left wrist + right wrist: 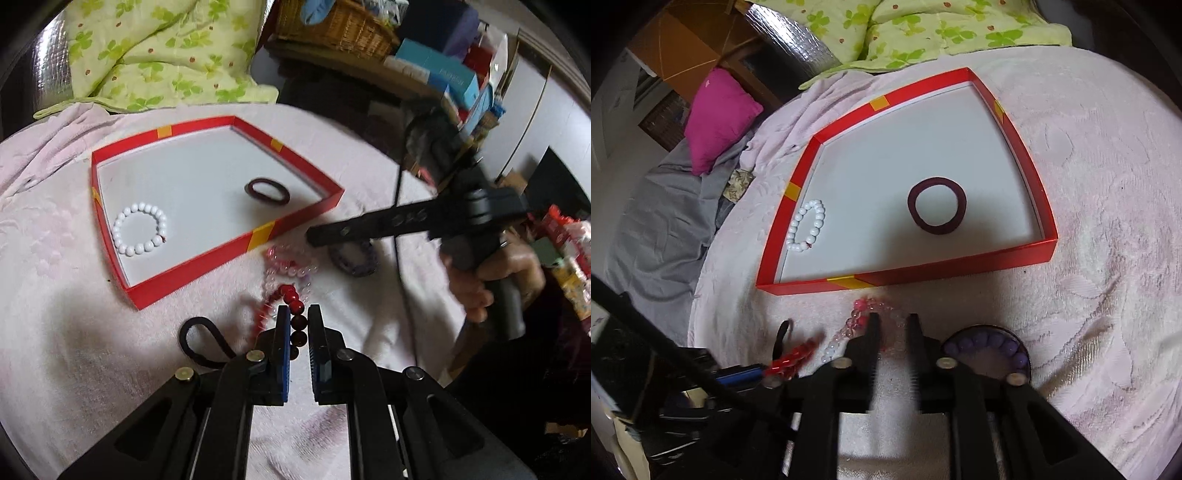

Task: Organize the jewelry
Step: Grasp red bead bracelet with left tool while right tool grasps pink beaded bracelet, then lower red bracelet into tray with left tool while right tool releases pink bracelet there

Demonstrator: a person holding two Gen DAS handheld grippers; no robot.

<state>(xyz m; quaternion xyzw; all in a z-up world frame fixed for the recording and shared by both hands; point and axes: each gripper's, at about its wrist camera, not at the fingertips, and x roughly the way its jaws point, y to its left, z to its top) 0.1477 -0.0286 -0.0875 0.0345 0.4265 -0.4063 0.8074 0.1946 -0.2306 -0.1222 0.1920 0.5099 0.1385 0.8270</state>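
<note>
A shallow red box (295, 218) (1039, 192) lies on the pink blanket. In it are a white bead bracelet (140, 229) (809, 225) and a dark maroon hair band (267, 190) (937, 206). My left gripper (298, 314) is shut on a dark red bead bracelet (295, 301), close in front of the box. A pink clear bead bracelet (291, 269) (857, 317) lies just beyond it. My right gripper (894, 321) is open, its fingers over the pink bracelet. A purple bead bracelet (354, 258) (990, 343) lies to the right.
A black hair tie (201, 339) (783, 334) lies left of the left gripper. A green clover quilt (155, 55) (923, 29) is behind the box. A magenta pillow (718, 118) and grey sheet lie at left. Shelves with a basket (340, 26) stand at right.
</note>
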